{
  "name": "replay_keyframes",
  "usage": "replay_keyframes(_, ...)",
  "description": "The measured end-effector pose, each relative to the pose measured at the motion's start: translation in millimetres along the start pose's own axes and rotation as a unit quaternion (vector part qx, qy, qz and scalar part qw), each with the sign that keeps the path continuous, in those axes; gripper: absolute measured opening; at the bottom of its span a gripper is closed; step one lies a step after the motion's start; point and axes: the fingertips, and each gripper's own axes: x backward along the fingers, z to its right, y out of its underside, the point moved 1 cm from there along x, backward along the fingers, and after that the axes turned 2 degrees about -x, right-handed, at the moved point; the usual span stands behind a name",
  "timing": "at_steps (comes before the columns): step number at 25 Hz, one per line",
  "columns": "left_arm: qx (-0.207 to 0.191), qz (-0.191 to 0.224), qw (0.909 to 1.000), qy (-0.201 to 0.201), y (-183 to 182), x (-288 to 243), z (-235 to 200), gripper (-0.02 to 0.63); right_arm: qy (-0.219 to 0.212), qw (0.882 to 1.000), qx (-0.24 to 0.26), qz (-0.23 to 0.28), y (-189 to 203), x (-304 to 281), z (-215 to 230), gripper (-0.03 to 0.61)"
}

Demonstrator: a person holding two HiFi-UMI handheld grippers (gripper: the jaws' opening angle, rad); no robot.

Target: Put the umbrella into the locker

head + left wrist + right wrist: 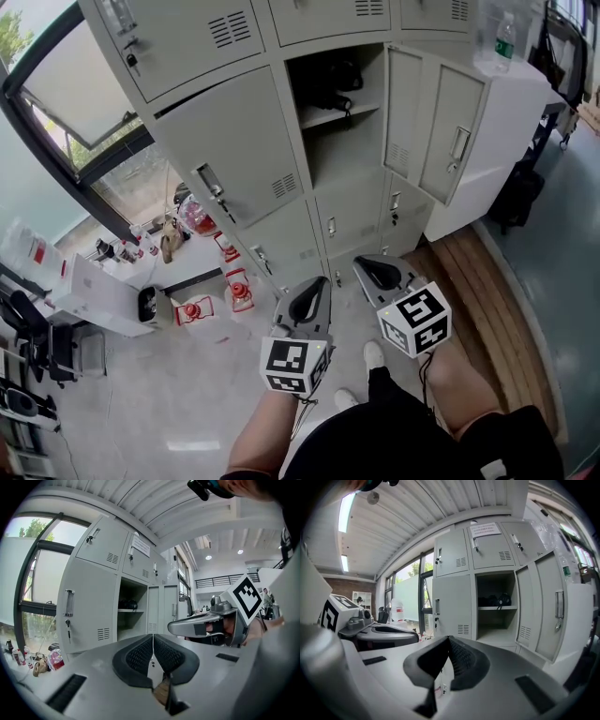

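The grey locker bank has one compartment open, its door swung out to the right. On the upper shelf inside lies a dark folded umbrella, also seen as a dark bundle in the left gripper view and the right gripper view. My left gripper and right gripper hang side by side, low, well short of the lockers. Both are shut with nothing between the pads. The left one's pads meet, and so do the right one's.
Red-capped bottles and packages stand on the floor at the locker's foot on the left. A white cabinet with a water bottle stands right of the open door. A wooden step runs along the right.
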Motion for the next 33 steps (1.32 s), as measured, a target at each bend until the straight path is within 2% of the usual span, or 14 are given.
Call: replay_keyframes(33,-0.003,0.015,0.9998,0.009,-7.9,13.1,1.2,0.020,0.000,1.000,0.004,-0.005,0.4,7.2,-18.0,0.054)
